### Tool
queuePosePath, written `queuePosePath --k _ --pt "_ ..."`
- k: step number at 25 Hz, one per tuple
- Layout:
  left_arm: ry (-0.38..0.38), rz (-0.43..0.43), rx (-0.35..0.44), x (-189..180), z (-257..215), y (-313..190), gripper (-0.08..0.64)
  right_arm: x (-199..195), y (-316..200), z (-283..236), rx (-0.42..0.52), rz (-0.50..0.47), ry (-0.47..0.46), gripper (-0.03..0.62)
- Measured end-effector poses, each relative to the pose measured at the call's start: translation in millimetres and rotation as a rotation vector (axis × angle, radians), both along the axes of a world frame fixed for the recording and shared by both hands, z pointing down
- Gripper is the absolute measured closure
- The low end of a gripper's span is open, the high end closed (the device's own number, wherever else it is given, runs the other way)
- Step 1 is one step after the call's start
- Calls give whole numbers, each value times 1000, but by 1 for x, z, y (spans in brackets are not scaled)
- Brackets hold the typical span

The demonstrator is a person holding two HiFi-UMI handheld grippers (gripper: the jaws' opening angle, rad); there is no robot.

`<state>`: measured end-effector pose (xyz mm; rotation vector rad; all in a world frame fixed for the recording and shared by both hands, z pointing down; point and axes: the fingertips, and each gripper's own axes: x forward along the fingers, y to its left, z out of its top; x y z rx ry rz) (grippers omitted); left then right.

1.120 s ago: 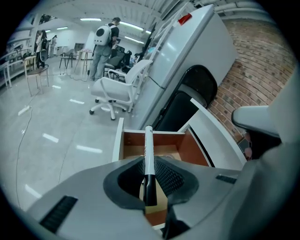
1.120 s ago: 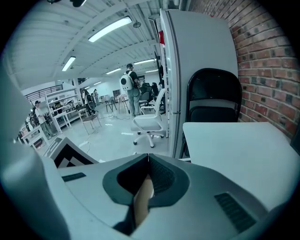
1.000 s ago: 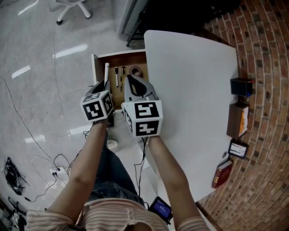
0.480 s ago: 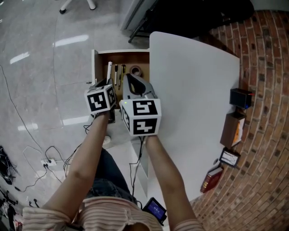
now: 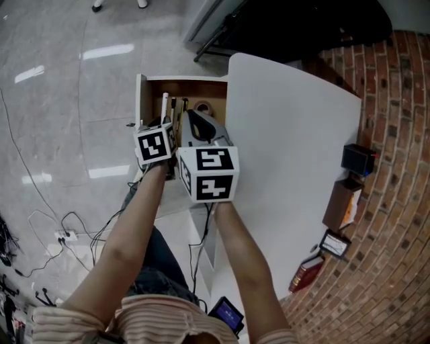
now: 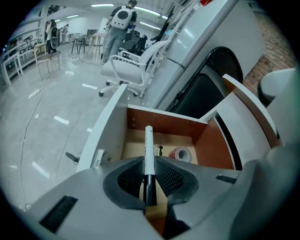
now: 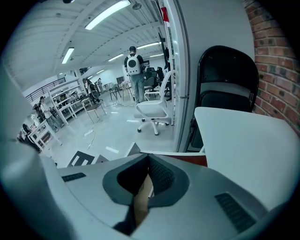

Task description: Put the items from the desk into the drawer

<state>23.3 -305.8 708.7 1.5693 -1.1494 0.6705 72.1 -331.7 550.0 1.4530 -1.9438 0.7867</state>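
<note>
Left gripper (image 6: 149, 169) sunk toward wooden drawer (image 6: 165, 123), jaws clamping slim white marker (image 6: 148, 143), right gripper (image 7: 149, 163) jaws closed, empty

Bright, even indoor light, ceiling strip lights (image 7: 105, 14) glowing far beyond the right tongs (image 7: 146, 180), glare streaks lying on the glossy floor (image 6: 47, 108) left of the left tongs (image 6: 149, 164), fisheye bending edges, corners fading to black, marker (image 6: 148, 143) between its jaws showing sharp

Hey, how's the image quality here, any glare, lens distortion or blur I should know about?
Head view: glare streaks on the glossy floor, brick wall bowed by the wide lens. Left gripper view: dark round corners, marker sharp. Right gripper view: ceiling lights blown out, desk edge curved.
</note>
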Motion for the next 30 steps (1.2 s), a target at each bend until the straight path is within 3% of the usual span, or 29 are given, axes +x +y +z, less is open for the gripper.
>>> queuePosePath --k 12,30 --pt "-24 -9 -56 11 31 -5 489 3 -12 7 -20 -4 -12 575" --pt "-161 10 -121 2 68 -13 489 1 -15 11 -46 1 -8 575"
